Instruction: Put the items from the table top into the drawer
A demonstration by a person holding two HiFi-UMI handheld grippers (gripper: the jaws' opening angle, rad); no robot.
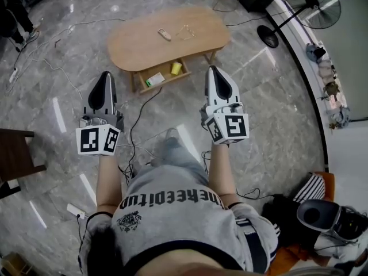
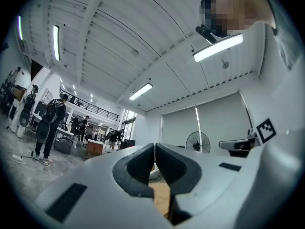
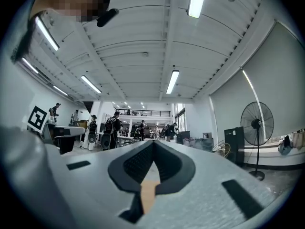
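A low oval wooden table stands ahead of me on the marble floor. On its top lie a small flat oblong item and a pale see-through item. The drawer under the front edge is pulled out, with a yellow cup and a green-and-white packet inside. My left gripper and right gripper are held side by side short of the table. Both point slightly upward, and each has its jaws shut together with nothing between them.
Black and white cables trail over the floor between me and the table. A standing fan is at the far right and a dark chair at the left. A power strip lies near my left side. People stand far off in the hall.
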